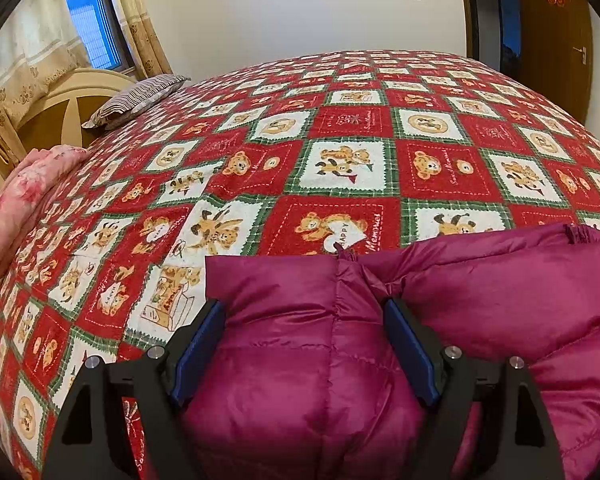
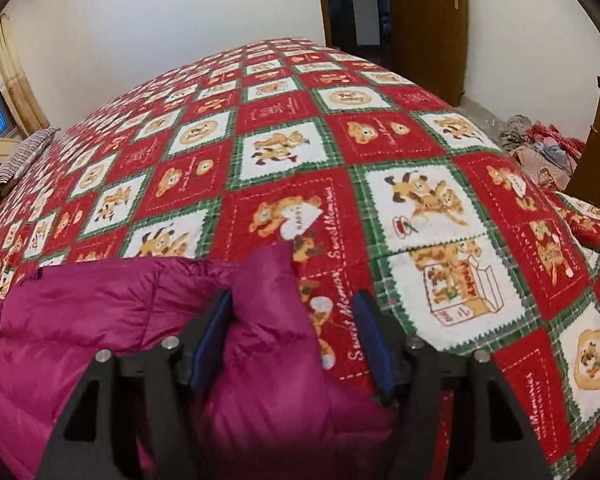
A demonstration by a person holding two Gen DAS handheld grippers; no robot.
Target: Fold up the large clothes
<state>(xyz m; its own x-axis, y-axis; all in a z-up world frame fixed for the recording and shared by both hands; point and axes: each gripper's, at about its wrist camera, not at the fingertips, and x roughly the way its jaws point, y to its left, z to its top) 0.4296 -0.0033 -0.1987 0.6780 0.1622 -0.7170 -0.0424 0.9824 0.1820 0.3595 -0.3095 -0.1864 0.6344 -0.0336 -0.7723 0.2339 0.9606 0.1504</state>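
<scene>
A magenta quilted puffer jacket [image 1: 500,280] lies folded on the near part of a bed covered by a red, white and green teddy-bear blanket [image 1: 340,160]. My left gripper [image 1: 304,308] is open, its blue pads standing wide on either side of a puffy fold of the jacket's left part. In the right wrist view the jacket [image 2: 100,300] fills the lower left. My right gripper [image 2: 293,296] is open over the jacket's right corner. The cloth lies against the left pad, while the right pad hangs free above the blanket [image 2: 300,140].
A pink pillow [image 1: 24,200] and a striped pillow [image 1: 136,98] lie by the cream headboard [image 1: 60,108] at the left. A wooden door [image 2: 428,20] stands beyond the bed's far end. A heap of clothes [image 2: 540,148] sits on the floor at the right.
</scene>
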